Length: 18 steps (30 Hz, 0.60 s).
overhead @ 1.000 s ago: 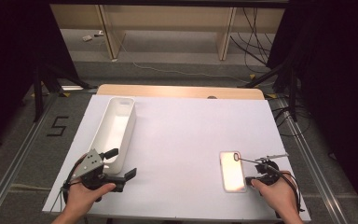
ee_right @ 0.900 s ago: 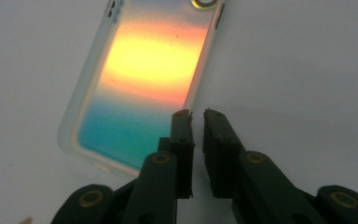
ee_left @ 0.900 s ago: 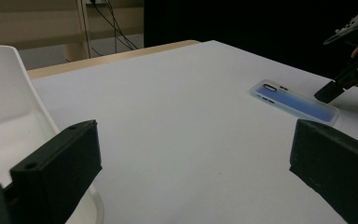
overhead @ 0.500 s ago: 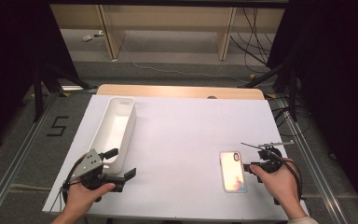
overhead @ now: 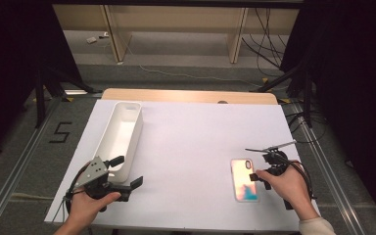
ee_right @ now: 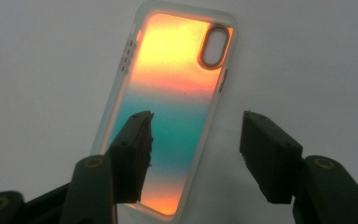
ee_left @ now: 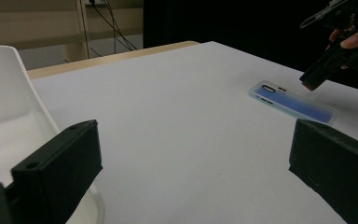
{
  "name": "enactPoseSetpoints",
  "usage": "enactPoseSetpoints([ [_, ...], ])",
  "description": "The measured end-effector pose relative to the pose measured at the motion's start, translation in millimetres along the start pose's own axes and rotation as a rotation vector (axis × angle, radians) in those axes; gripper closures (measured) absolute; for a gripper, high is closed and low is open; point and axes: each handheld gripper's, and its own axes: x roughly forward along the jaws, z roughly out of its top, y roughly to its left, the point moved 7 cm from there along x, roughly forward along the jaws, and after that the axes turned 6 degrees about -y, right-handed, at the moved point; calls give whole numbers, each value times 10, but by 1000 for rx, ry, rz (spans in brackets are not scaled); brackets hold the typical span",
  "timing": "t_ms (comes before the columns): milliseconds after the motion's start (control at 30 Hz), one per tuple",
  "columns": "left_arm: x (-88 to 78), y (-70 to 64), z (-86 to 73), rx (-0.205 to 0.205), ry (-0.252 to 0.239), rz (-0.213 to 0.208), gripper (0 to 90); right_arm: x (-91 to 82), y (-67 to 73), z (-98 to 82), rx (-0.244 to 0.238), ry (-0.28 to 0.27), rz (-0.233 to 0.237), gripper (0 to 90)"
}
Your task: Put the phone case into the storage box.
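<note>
An iridescent phone case (overhead: 245,179) lies flat on the white table (overhead: 191,142) at the front right. My right gripper (overhead: 258,175) hovers at its right edge. In the right gripper view its jaws (ee_right: 196,140) stand apart above the orange-and-teal case (ee_right: 172,84); they have just been opening, and the pads press on nothing. My left gripper (overhead: 127,171) rests open at the front left, beside the near end of a white tray (overhead: 122,132). In the left gripper view its jaws (ee_left: 191,158) are wide apart, with the case (ee_left: 291,101) and the right gripper (ee_left: 314,77) beyond.
The long white tray (ee_left: 9,107) runs along the table's left side. A wooden strip (overhead: 186,95) borders the far edge. Black curtains hang on both sides, and cables lie on the floor behind.
The right gripper's jaws have opened, and the hand has lifted slightly off the case's right edge. The case's sheen went from white to coloured. The left gripper has kept still.
</note>
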Motion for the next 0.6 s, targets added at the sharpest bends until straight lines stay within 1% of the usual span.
enactPoseSetpoints([
  [33,0,-1,1,0,0,0,18,3,-1,1,-4,7,-8,425],
  [67,4,-2,0,-1,-3,-5,18,-11,25,-5,28,28,-15,421],
  [100,2,0,-2,-1,0,-3,17,0,-5,25,-21,-9,-13,413],
  [133,0,1,-4,-1,3,0,18,-2,3,32,-5,-15,-16,397],
  [167,0,1,-4,-1,3,0,18,-8,-2,35,-7,-12,-18,387],
  [200,1,2,-7,-4,4,0,18,-9,-23,43,-34,-20,-14,380],
  [233,2,0,-6,-5,3,-1,18,-19,-16,37,-20,-8,-16,371],
  [267,1,1,-5,-2,3,-1,18,-34,21,24,29,14,-15,357],
  [333,2,-1,-6,0,4,0,18,-28,25,22,35,23,-14,342],
  [367,2,-1,-7,-1,5,0,18,-24,18,20,22,28,-16,342],
  [400,3,-1,-8,-4,5,1,19,-4,-1,29,-8,14,-14,339],
  [433,3,0,-8,-3,5,2,21,6,-4,24,-9,20,-24,339],
  [467,3,0,-7,-3,5,1,21,14,-3,24,-24,25,-19,339],
  [500,2,0,-7,-3,5,0,21,16,8,16,-13,38,-23,339],
  [533,1,1,-7,-1,5,1,21,29,-1,18,-19,40,-39,339],
  [567,2,1,-7,-3,4,1,22,31,2,19,-33,43,-31,342],
  [600,1,1,-6,-1,4,-1,22,37,5,17,-31,47,-35,345],
])
